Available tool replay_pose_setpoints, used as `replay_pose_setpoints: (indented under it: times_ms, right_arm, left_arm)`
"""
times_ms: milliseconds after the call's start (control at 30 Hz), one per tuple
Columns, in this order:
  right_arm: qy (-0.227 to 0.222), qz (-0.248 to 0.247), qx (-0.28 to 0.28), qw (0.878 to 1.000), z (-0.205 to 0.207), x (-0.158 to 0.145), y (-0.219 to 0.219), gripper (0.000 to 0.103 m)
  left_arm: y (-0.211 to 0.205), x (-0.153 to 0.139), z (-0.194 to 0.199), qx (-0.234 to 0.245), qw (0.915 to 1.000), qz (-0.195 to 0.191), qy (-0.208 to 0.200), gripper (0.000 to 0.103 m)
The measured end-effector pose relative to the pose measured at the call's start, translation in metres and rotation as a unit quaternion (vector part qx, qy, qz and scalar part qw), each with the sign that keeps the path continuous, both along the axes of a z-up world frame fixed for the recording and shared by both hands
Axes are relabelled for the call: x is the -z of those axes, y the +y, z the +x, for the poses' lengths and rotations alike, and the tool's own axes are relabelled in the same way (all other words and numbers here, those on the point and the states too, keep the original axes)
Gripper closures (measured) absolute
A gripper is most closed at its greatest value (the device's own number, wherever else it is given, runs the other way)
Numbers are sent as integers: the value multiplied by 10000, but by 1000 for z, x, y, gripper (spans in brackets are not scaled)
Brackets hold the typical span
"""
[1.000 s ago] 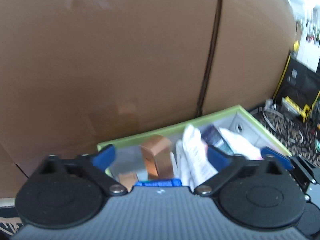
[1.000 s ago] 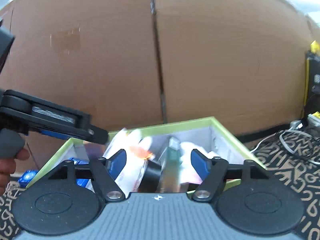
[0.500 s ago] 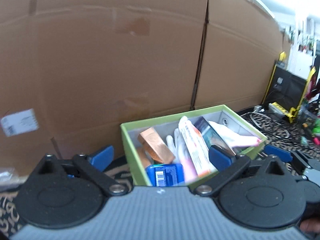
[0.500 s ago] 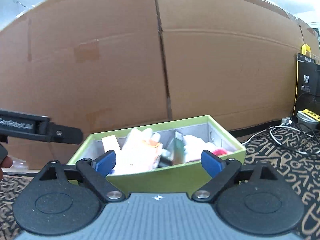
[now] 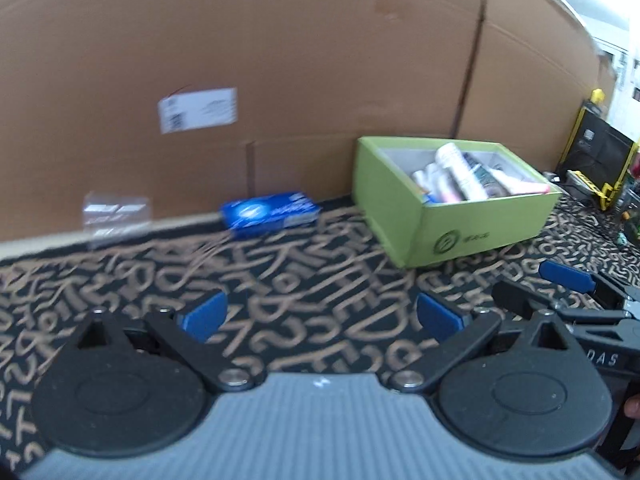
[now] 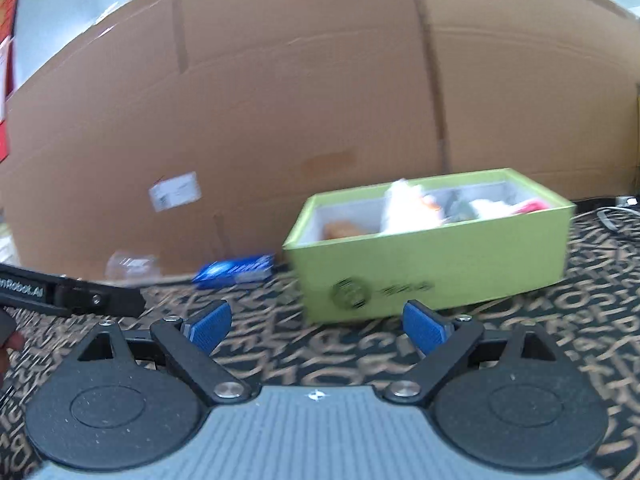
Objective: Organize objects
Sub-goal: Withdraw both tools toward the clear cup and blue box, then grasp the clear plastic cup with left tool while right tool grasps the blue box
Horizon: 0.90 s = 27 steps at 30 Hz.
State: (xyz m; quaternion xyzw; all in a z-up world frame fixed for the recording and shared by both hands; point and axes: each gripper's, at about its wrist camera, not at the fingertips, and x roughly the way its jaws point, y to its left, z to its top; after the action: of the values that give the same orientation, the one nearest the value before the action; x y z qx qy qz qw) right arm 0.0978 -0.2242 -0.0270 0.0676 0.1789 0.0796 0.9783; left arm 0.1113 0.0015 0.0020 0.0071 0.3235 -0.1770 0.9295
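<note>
1. The left gripper [image 5: 320,316] hangs over the patterned cloth [image 5: 304,280] with its blue pads spread wide and nothing between them; it is released.
2. The right gripper [image 6: 318,326] is likewise spread wide above the same cloth, empty between its blue pads, so it too is released. In the left wrist view one of its blue-tipped fingers [image 5: 566,274] juts in at about 3 o'clock.
3. The green box [image 5: 480,228] stands on the cloth against the big cardboard wall [image 5: 280,60]. From the left gripper it lies at about 1 o'clock, well apart; from the right gripper it sits at about 1 o'clock too, nearer, its front wall just beyond the right pad.
4. Inside the box lie several packed things: a white printed tube [image 5: 460,168], a pink-tipped pack [image 5: 528,186] and a copper-coloured item [image 6: 340,230] in the left end. Motion blur hides finer detail.
5. A blue packet [image 5: 270,210] lies flat on the cloth at the foot of the cardboard, at about 9 o'clock of the box and outside it.
6. A clear plastic wrapper [image 5: 116,210] rests further out at 9 o'clock of the packet, against the cardboard.
7. A white shipping label [image 5: 198,110] is stuck to the cardboard above the packet, at about 11 o'clock from it.
8. The left gripper's black arm crosses the right wrist view's left edge, at about 9 o'clock.
</note>
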Motion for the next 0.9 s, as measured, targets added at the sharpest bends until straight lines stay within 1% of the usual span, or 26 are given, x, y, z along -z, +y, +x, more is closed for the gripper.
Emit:
replay_pose_setpoints:
  times_ms: [100, 267, 467, 600, 733, 900]
  right_arm:
    - [88, -135, -307, 9994, 2, 2, 25, 7]
    - [152, -292, -717, 9969, 10, 2, 65, 7]
    - [257, -589, -1107, 9918, 33, 3, 106, 7]
    - [334, -760, -1248, 9887, 61, 4, 127, 7]
    - [421, -873, -1227, 9877, 99, 7, 138, 7]
    - [526, -945, -817, 9908, 152, 15, 136, 7]
  left_arm:
    - [29, 3, -3, -277, 9996, -26, 58, 0]
    - [73, 4, 8, -739, 9972, -69, 75, 0]
    - [113, 10, 38, -1190, 9928, 64, 86, 0]
    - [133, 14, 61, -1335, 9910, 93, 92, 0]
    - [147, 17, 88, -1439, 9895, 159, -25, 0]
    - [155, 22, 125, -1325, 9907, 213, -245, 0]
